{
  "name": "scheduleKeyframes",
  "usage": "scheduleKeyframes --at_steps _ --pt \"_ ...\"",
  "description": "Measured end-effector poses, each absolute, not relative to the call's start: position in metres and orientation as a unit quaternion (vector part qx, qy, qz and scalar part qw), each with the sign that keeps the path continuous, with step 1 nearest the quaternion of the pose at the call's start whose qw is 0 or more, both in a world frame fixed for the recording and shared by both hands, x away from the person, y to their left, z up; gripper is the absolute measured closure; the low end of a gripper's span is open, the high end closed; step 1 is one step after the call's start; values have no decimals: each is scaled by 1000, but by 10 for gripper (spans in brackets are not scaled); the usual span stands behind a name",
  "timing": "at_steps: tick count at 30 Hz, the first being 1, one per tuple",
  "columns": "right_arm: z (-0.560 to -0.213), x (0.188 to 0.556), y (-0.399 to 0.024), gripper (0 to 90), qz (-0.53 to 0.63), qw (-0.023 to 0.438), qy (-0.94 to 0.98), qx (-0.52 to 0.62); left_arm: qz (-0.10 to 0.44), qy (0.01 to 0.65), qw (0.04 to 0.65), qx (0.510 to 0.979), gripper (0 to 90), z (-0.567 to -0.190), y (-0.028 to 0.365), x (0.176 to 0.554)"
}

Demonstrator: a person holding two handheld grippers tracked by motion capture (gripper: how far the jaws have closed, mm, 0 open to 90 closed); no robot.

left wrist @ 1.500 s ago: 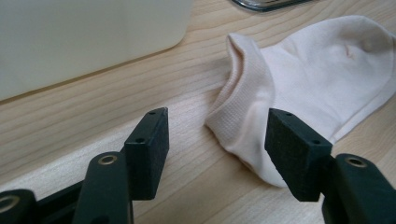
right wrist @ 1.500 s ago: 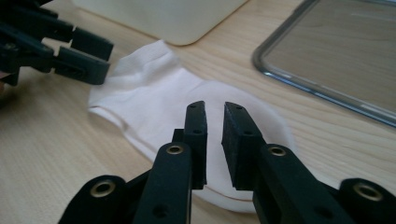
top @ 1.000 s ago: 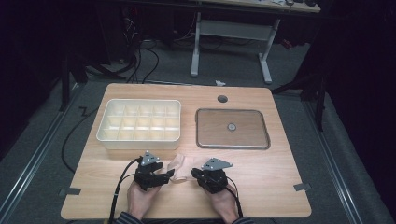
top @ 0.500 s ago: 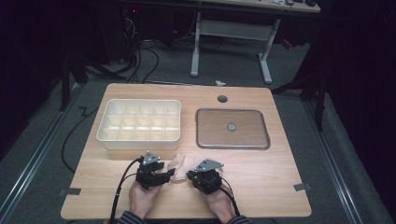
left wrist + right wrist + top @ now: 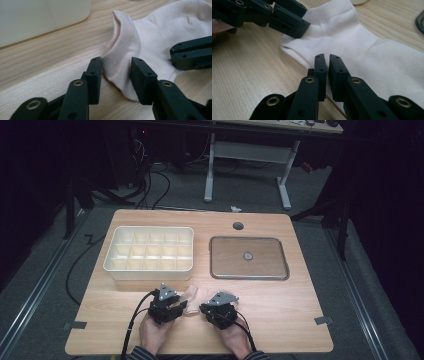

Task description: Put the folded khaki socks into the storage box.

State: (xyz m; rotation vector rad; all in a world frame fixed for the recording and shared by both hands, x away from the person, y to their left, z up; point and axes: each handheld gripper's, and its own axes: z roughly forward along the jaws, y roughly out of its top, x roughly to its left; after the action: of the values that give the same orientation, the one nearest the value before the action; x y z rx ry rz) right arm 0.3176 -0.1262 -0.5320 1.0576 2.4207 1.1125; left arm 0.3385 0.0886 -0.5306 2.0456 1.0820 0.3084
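Note:
A pale pink sock [image 5: 196, 294] lies flat on the wooden table between my two grippers. In the left gripper view the sock's [image 5: 155, 32] ribbed cuff sits between the jaws of my left gripper [image 5: 116, 66]. These jaws have just been closing and still stand apart around the cuff. My right gripper [image 5: 327, 60] is shut on the near edge of the sock [image 5: 362, 47], its jaws almost touching. Seen from above, the left gripper [image 5: 183, 308] and the right gripper [image 5: 203, 309] point at each other, close together.
A white compartment box [image 5: 150, 228] stands behind the left gripper, close to the sock. To its right lies a metal-rimmed tray [image 5: 248, 239] with a small round piece [image 5: 248, 255] at its centre. The table's front edge runs just behind the person's hands.
The right gripper has edged slightly left towards the left one. The sock stays between them and the left hand has kept its place.

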Motion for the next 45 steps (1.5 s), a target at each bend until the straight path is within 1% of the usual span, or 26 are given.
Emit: scheduleKeyframes --at_steps 2,3,4,7,11,12,13,16,20,23,33,45 --pt "-532 318 -126 847 385 136 837 364 117 426 396 805 656 -531 88 339" --pt "-532 318 -127 846 387 136 837 363 112 427 399 804 702 -531 88 340" --pt "-532 318 -127 846 387 136 837 363 112 427 399 804 716 -531 88 340" --pt "-532 319 -127 846 387 133 836 366 105 431 402 801 728 -532 88 341" --pt "-532 319 -127 847 386 131 836 367 95 432 408 799 777 -532 88 342" --pt "-532 319 -127 847 387 132 836 366 85 432 411 798 806 -533 89 344" --pt "-532 319 -127 847 387 132 836 366 85 432 411 798 812 -533 89 344" --pt "-532 319 -127 848 387 132 836 367 56 442 416 792 827 -532 92 348" --pt "-533 320 -128 855 389 129 835 367 52 437 419 794 836 -532 94 348" --pt "-533 319 -128 856 389 129 834 369 45 438 432 787 837 -529 96 348" --pt "-531 321 -126 858 382 124 837 372 46 407 448 795 837 -507 92 347" --pt "-531 325 -118 861 381 121 841 365 38 395 473 787 839 -499 98 345"
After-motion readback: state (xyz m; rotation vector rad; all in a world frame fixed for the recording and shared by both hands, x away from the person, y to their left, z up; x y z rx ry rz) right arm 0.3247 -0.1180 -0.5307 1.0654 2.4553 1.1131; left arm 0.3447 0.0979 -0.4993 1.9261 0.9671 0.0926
